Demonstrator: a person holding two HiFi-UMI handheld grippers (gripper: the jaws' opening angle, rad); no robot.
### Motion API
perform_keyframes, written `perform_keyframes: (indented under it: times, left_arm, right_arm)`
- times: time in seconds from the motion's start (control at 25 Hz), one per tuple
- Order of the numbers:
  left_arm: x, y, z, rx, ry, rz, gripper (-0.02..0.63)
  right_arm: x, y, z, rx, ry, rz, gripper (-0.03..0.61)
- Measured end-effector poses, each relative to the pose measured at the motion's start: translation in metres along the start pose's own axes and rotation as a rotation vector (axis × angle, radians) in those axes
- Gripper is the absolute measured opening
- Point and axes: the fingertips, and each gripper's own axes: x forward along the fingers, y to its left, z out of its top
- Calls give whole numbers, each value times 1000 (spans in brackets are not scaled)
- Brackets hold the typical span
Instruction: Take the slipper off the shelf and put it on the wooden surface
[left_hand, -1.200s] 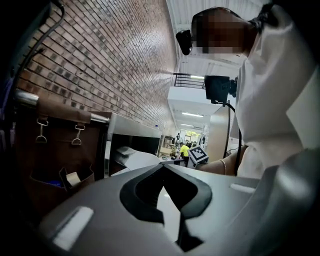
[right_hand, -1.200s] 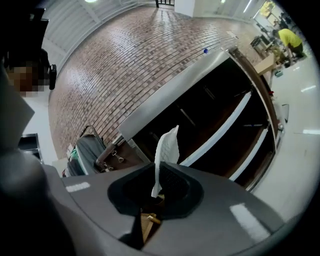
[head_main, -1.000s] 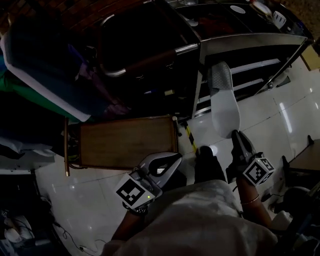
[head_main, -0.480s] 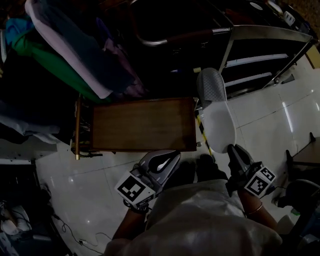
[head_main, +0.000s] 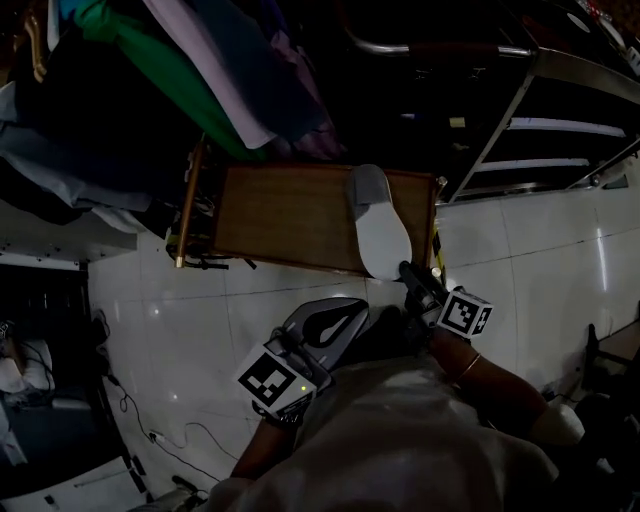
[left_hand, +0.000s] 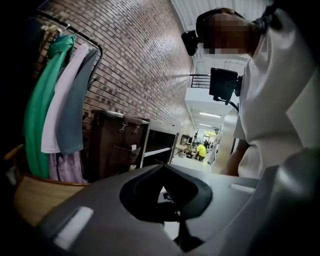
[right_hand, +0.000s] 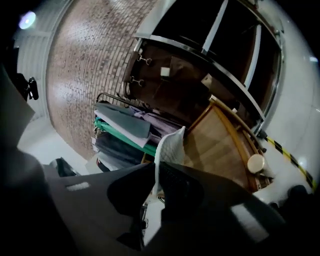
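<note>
A white slipper (head_main: 382, 235) with a grey toe is over the right end of the wooden surface (head_main: 285, 215), toe pointing away from me and heel past the front edge. Whether it touches the wood I cannot tell. My right gripper (head_main: 408, 272) is shut on its heel. In the right gripper view the slipper's white edge (right_hand: 170, 147) stands pinched in the right gripper (right_hand: 155, 167), with the wooden surface (right_hand: 215, 142) beyond. My left gripper (head_main: 350, 308) hangs shut and empty over the floor, near my body. In its own view the left gripper (left_hand: 162, 167) shows its tips meeting.
A metal shelf unit (head_main: 560, 110) stands at the upper right. Hanging clothes (head_main: 200, 70) on a rack crowd the upper left behind the wooden surface. White tiled floor (head_main: 180, 330) lies in front, with cables (head_main: 130, 420) at the lower left.
The right gripper has carried the slipper left and down, from in front of the shelf to over the wooden surface. The left gripper shifted a little and stayed shut.
</note>
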Motion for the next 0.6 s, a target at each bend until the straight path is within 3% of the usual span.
perform_keyframes:
  times: [0.2, 0.4, 0.6]
  left_arm:
    - [-18, 11, -5, -20, -13, 56, -3]
    - [-28, 20, -19, -29, 5, 66, -3]
    - [-26, 20, -18, -46, -18, 50, -3]
  right_arm:
    - [21, -32, -43, 4, 117, -108, 32]
    - [27, -56, -52, 31, 100, -223, 34]
    - [27, -78, -50, 15, 136, -348, 158]
